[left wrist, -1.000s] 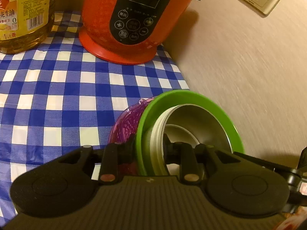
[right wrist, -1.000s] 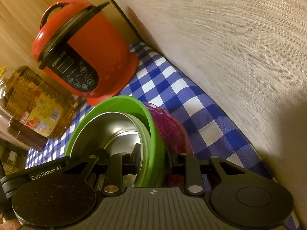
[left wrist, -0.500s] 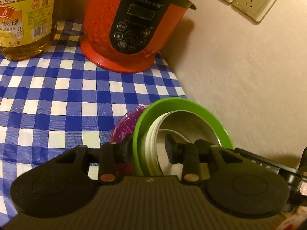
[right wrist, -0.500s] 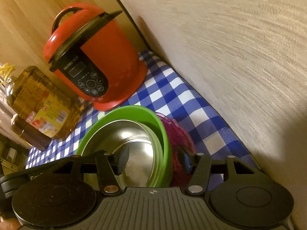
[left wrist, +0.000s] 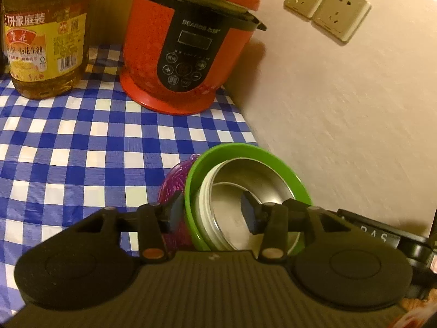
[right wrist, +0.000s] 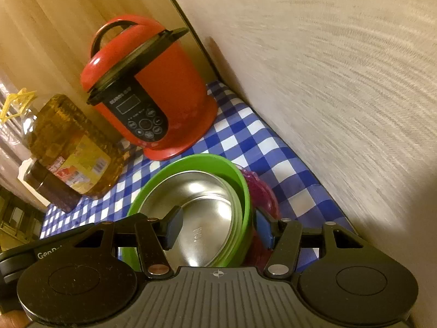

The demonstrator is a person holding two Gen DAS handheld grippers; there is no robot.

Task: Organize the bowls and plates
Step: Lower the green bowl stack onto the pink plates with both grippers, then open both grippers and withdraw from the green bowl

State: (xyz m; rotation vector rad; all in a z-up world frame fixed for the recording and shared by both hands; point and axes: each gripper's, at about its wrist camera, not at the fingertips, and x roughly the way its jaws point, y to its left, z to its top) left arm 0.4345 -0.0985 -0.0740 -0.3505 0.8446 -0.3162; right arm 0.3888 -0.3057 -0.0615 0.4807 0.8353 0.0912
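Note:
A steel bowl (left wrist: 262,180) sits nested in a green bowl (left wrist: 245,150), which rests on a purple patterned dish (left wrist: 174,180) on the checked cloth close to the wall. My left gripper (left wrist: 213,210) straddles the near rim of the stack. Its jaws are opening, one finger outside by the purple dish and one inside the steel bowl, and neither pad presses. From the other side, my right gripper (right wrist: 218,227) stands open across the green bowl (right wrist: 191,160) rim. One of its fingers hangs over the steel bowl (right wrist: 191,191), the other beside the purple dish (right wrist: 262,191).
A red electric cooker (left wrist: 188,54) stands at the back beside a large oil bottle (left wrist: 43,41). The wall (left wrist: 341,123) with two sockets (left wrist: 327,11) runs close along the stack. A dark bottle (right wrist: 52,188) stands near the oil. Blue-checked cloth (left wrist: 68,150) stretches away to the left.
Both grippers were shut on the green bowl's rim and have since spread their jaws off it. Both have lifted and drawn back a little, while the stack stays put on the cloth.

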